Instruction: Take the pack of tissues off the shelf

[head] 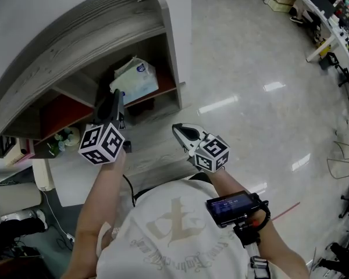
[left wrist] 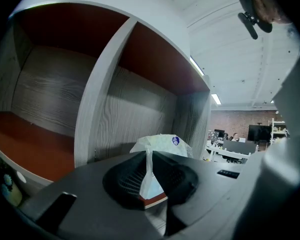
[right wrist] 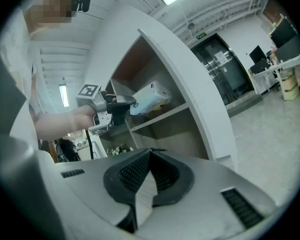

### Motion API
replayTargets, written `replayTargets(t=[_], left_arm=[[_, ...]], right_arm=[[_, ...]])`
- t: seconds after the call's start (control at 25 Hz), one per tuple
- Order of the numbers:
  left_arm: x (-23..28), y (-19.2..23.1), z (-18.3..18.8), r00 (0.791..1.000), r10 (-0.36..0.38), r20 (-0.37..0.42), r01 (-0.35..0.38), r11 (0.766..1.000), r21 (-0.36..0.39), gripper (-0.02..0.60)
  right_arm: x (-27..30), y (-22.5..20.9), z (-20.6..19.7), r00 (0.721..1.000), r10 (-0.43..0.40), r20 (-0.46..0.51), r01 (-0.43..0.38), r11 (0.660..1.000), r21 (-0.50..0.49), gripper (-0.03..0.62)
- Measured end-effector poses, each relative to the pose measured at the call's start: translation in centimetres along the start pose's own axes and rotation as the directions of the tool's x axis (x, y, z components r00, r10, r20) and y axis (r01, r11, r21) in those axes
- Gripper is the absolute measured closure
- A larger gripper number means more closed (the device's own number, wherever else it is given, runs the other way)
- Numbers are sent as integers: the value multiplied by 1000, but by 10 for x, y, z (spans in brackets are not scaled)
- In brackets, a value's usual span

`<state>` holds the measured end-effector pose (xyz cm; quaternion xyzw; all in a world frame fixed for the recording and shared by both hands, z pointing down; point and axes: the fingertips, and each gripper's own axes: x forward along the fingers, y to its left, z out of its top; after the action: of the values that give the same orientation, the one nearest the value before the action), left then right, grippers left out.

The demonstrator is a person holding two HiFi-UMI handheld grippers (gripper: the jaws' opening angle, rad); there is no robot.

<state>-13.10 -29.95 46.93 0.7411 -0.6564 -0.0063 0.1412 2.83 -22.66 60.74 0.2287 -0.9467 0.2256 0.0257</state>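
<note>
The pack of tissues (head: pixel 135 79) sits on the shelf (head: pixel 166 87) at the upper left of the head view. Our left gripper (head: pixel 117 99) is clamped only on a thin flap of its wrapper, so we judge a pull could tear the film or let it slip. Our right gripper (head: pixel 184 133) hangs at centre, jaws together and empty; the pack's base is hidden behind the left jaws.

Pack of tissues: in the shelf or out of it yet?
In the shelf. The pack of tissues is inside the end compartment of the shelf, with the left gripper pinching its wrapper flap.
</note>
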Motion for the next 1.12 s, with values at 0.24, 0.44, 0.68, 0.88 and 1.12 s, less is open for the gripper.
replayTargets(t=[0.24, 0.44, 0.68, 0.88, 1.12], left_arm=[[-19, -4, 16, 999, -16, 41, 16, 1000, -3, 534], [-36, -8, 22, 997, -29, 66, 30, 1000, -8, 551], [-59, -9, 18, 997, -39, 67, 41, 999, -29, 552], [-81, -6, 17, 996, -46, 82, 49, 998, -39, 552], [-107, 0, 3, 996, -48, 81, 53, 996, -66, 552]], right_arm=[[-3, 13, -2, 1000, 4, -3, -4, 1000, -6, 589], [-5, 25, -2, 1000, 8, -4, -8, 1000, -15, 589], [-12, 42, -7, 1000, 9, -19, -10, 1000, -20, 589], [-11, 53, -10, 999, 18, -28, -19, 999, -27, 589], [-11, 67, -11, 999, 42, -34, -43, 998, -37, 589]])
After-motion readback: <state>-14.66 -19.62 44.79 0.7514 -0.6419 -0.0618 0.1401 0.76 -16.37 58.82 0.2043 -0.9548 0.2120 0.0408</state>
